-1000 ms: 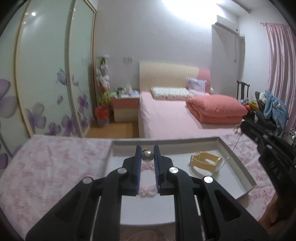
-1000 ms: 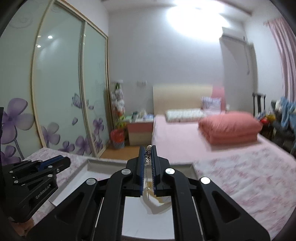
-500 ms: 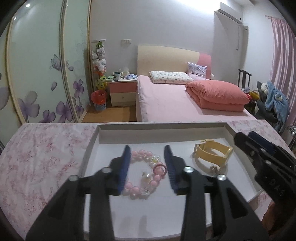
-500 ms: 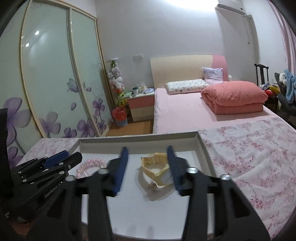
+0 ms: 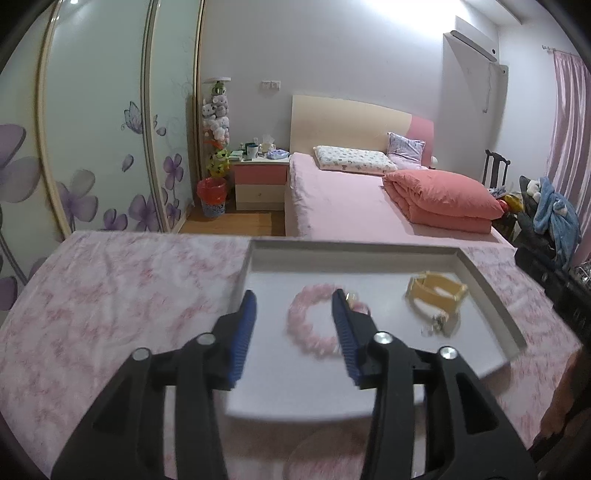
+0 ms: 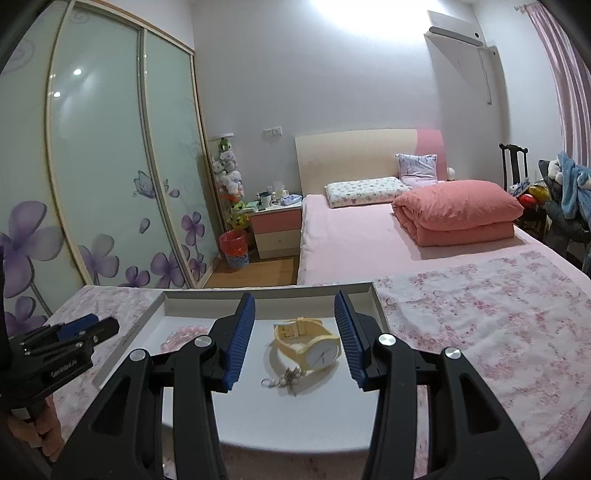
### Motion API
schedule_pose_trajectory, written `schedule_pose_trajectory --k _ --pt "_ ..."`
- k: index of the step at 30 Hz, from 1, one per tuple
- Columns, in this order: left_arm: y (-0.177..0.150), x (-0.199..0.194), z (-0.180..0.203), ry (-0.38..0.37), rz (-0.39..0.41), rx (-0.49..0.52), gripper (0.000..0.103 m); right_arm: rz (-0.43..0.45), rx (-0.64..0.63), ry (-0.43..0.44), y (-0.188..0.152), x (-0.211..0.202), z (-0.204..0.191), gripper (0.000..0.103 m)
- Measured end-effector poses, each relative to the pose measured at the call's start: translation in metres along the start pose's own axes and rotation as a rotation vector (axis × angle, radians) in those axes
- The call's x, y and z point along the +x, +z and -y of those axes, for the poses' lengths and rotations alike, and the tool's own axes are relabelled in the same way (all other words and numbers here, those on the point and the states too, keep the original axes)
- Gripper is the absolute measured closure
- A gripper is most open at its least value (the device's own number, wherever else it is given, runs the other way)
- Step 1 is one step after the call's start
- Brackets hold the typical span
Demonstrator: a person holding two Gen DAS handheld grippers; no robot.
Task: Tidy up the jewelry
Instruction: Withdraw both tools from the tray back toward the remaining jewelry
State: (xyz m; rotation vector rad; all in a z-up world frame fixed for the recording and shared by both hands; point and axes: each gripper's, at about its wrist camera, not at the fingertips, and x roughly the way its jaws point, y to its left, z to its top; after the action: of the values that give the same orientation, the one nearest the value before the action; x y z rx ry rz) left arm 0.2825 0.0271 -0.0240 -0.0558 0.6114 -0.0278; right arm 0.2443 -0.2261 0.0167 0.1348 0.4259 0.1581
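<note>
Tray [image 5: 491, 314] on floral-cloth counter [image 5: 110, 295]. Left hand-held gripper [image 5: 293, 314]: jaws apart, just opened, holding nothing; pink bracelet [image 5: 306, 325] lies between them. Right hand-held gripper [image 6: 294, 314]: jaws apart, empty; yellow watch [image 6: 310, 345] between them, small chain [image 6: 284, 380] at its 7 o'clock.

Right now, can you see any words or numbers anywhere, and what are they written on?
Left gripper: small white lettering on its black side, too blurred to read for sure.
Yellow watch: white dial with hands, no numbers I can read.
Air conditioner: a small dark mark, too tiny to read.
Nothing else shows writing.
</note>
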Motion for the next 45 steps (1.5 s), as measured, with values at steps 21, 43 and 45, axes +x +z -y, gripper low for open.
schedule_pose_trajectory --k 21,43,45 --pt "-0.088 -0.018 0.007 -0.087 -0.232 0.193 0.029 -0.068 0.0 0.04 -0.046 -0.053 0.003 0.057" --pt "-0.078 0.012 0.037 -0.084 -0.288 0.201 0.029 -0.089 -0.003 0.041 -0.056 -0.051 0.002 0.057" --pt "-0.079 0.016 0.04 -0.073 -0.296 0.21 0.029 -0.091 -0.001 0.04 -0.056 -0.05 0.002 0.057"
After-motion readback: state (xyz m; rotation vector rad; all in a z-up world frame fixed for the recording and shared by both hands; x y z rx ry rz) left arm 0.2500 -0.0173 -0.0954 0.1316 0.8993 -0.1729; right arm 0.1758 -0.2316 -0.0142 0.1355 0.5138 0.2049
